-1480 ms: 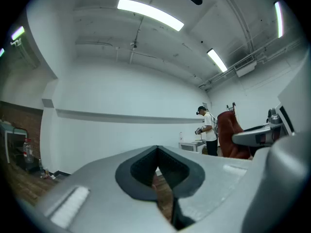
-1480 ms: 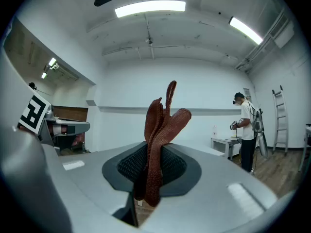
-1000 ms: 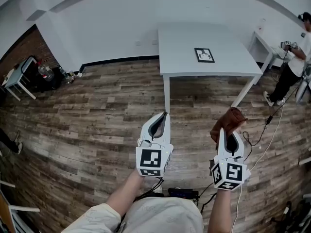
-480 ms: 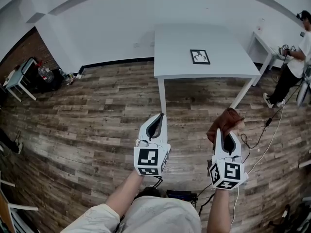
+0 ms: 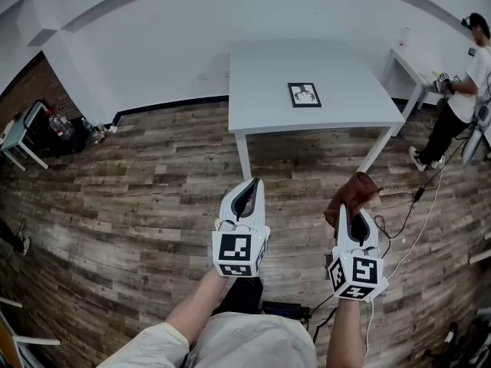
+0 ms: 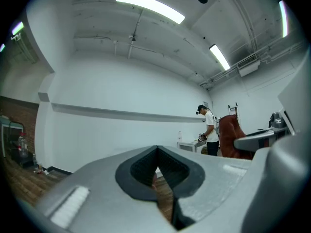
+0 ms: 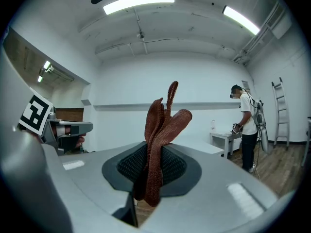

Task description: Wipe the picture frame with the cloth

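Observation:
A small black picture frame (image 5: 304, 94) lies flat on the white table (image 5: 261, 90) far ahead of me. My right gripper (image 5: 357, 208) is shut on a rust-brown cloth (image 5: 352, 195), which bunches up above the jaws. In the right gripper view the cloth (image 7: 161, 135) stands pinched between the dark pads. My left gripper (image 5: 248, 188) is held level beside it, jaws closed together with nothing between them; in the left gripper view that gripper (image 6: 156, 163) points toward the white wall. Both grippers hang over the wood floor, well short of the table.
A person (image 5: 462, 83) stands at a second white table (image 5: 414, 71) at the far right. Cables (image 5: 414, 221) trail across the floor near my right side. A small table and clutter (image 5: 54, 125) sit at the left wall.
The table and frame have shifted left and slightly down in the head view as I turn. Both grippers keep their hold and position relative to me.

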`<state>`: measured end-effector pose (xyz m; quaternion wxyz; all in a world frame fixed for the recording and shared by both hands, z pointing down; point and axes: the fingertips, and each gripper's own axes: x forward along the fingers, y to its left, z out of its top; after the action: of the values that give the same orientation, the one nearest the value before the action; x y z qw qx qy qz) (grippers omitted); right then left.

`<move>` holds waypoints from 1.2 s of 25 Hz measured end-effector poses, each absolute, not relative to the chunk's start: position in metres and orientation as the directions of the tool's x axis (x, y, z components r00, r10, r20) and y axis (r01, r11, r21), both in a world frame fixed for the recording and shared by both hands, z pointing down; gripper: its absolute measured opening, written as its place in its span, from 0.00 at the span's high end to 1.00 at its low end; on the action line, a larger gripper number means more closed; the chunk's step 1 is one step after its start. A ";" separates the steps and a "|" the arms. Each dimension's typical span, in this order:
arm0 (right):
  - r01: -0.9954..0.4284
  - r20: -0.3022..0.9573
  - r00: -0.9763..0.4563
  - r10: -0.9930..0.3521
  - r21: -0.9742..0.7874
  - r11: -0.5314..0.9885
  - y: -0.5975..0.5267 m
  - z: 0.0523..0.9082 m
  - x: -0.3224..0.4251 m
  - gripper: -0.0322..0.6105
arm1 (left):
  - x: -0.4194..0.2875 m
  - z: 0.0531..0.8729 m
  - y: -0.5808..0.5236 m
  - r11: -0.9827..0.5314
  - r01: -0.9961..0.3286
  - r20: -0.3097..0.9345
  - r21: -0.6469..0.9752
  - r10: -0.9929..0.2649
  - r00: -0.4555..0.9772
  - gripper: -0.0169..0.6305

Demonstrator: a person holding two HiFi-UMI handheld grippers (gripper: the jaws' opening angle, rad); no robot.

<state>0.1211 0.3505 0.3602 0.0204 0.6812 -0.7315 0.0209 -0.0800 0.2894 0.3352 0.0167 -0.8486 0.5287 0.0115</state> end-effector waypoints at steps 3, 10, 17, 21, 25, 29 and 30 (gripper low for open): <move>-0.998 0.070 -0.060 -0.996 0.001 0.060 0.319 0.362 0.120 0.80 | -0.078 0.336 0.256 -0.458 -0.889 -0.038 -0.021 -0.888 0.458 0.97; -0.999 0.091 -0.043 -0.995 0.017 0.044 0.231 0.360 0.103 0.80 | -0.086 0.335 0.168 -0.485 -0.873 -0.040 -0.049 -0.873 0.487 0.97; -0.999 0.101 -0.035 -0.994 0.030 0.038 0.161 0.359 0.084 0.80 | -0.099 0.330 0.100 -0.501 -0.864 -0.052 -0.046 -0.863 0.503 0.97; -0.999 0.109 -0.031 -0.994 0.035 0.035 0.133 0.361 0.081 0.80 | -0.105 0.335 0.069 -0.495 -0.868 -0.045 -0.031 -0.867 0.496 0.97; -0.999 0.111 -0.028 -0.993 0.036 0.033 0.102 0.365 0.088 0.80 | -0.099 0.342 0.037 -0.495 -0.868 -0.034 -0.030 -0.868 0.496 0.97; -0.999 0.128 -0.037 -0.991 0.021 0.040 0.057 0.378 0.109 0.80 | -0.075 0.352 -0.005 -0.503 -0.863 -0.018 -0.044 -0.864 0.504 0.97; -0.999 0.132 -0.042 -0.990 0.018 0.044 0.044 0.381 0.115 0.80 | -0.068 0.354 -0.017 -0.501 -0.864 -0.015 -0.047 -0.864 0.503 0.97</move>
<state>0.1152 0.0438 0.3814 0.0538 0.6902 -0.7206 0.0392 -0.0681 -0.0168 0.3542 0.0242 -0.8664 0.4987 -0.0050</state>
